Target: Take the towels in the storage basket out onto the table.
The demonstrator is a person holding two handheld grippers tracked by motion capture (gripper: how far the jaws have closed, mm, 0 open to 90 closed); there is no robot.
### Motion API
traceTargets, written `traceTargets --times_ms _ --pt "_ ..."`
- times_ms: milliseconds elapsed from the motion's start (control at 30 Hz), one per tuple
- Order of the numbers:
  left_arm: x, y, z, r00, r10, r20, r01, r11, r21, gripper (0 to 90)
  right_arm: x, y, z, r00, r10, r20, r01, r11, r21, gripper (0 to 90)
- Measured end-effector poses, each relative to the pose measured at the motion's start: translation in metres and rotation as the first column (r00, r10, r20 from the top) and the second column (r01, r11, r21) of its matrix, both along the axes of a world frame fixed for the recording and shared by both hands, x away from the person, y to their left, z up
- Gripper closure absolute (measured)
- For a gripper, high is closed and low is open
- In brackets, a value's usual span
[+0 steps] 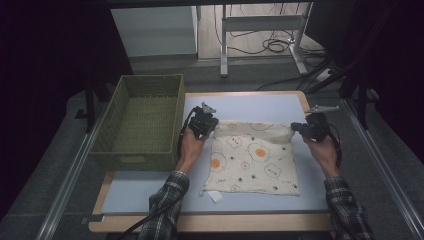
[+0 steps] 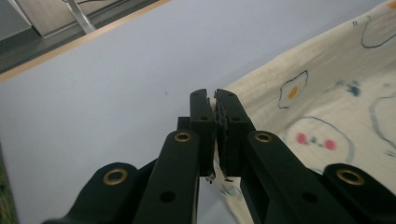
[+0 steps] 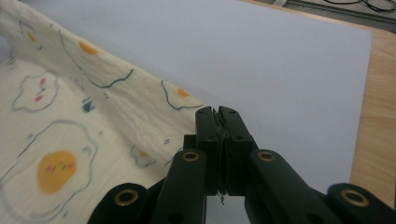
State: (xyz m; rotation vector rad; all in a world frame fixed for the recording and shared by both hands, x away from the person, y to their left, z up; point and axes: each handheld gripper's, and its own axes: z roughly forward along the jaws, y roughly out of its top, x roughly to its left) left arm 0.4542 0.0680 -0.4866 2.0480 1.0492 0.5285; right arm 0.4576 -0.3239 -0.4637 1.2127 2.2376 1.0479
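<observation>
Cream cloth (image 1: 252, 159), printed with fried eggs and small faces, lay on the pale blue mat (image 1: 150, 192) to the right of the green woven basket (image 1: 142, 122). We held the left gripper (image 1: 202, 122) at the cloth's far left corner and the right gripper (image 1: 311, 129) at its far right corner. From above, our hands and the gripper bodies covered both corners. In the left gripper view the black jaws were clenched on a thin edge of the cloth (image 2: 327, 93). In the right gripper view the jaws were likewise pressed together on the cloth (image 3: 84, 126), its hem only just visible between the pads. A small white tag (image 1: 215, 196) at the near left corner was too small to read
</observation>
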Motion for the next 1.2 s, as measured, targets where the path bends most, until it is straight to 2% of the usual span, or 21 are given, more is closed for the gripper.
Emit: traceTargets --times_ms 133,300,467,533,667,733,933,1200 --pt "-0.023 0.001 -0.001 0.9999 0.003 0.010 -0.003 1.0000 0.003 86.0 -0.022 -0.004 -0.003 0.9995 0.033 0.003 -0.033 0.999 0.002 87.7" --pt "-0.049 0.001 -0.005 0.9996 -0.026 0.014 0.026 0.9996 0.014 85.9 -0.053 -0.009 -0.005 0.9974 0.073 0.000 -0.073 0.997 0.010 87.5" --pt "-0.078 0.006 -0.006 0.9964 -0.079 0.032 0.078 0.9969 0.009 85.8 -0.086 -0.012 -0.008 0.9943 0.106 0.001 -0.106 0.994 0.006 87.5" --pt "-0.091 0.009 -0.008 0.9941 -0.102 0.034 0.103 0.9947 -0.007 85.8 -0.099 -0.012 -0.010 0.9935 0.114 0.002 -0.114 0.993 0.016 87.5" --pt "-0.109 0.015 -0.011 0.9894 -0.140 0.040 0.140 0.9901 -0.009 85.6 -0.119 -0.012 -0.012 0.9908 0.135 0.009 -0.135 0.991 0.015 87.3" --pt "-0.117 0.018 -0.013 0.9881 -0.149 0.039 0.150 0.9885 -0.023 85.5 -0.129 -0.010 -0.015 0.9892 0.146 0.006 -0.146 0.989 0.002 87.1" --pt "-0.134 0.021 -0.025 0.9836 -0.179 0.017 0.180 0.9833 -0.029 85.3 -0.146 -0.006 -0.029 0.9856 0.168 -0.011 -0.169 0.985 -0.026 86.9" --pt "-0.155 0.020 -0.031 0.9765 -0.215 0.008 0.215 0.9762 -0.026 85.1 -0.166 -0.011 -0.033 0.9839 0.179 -0.003 -0.179 0.984 -0.014 86.5"
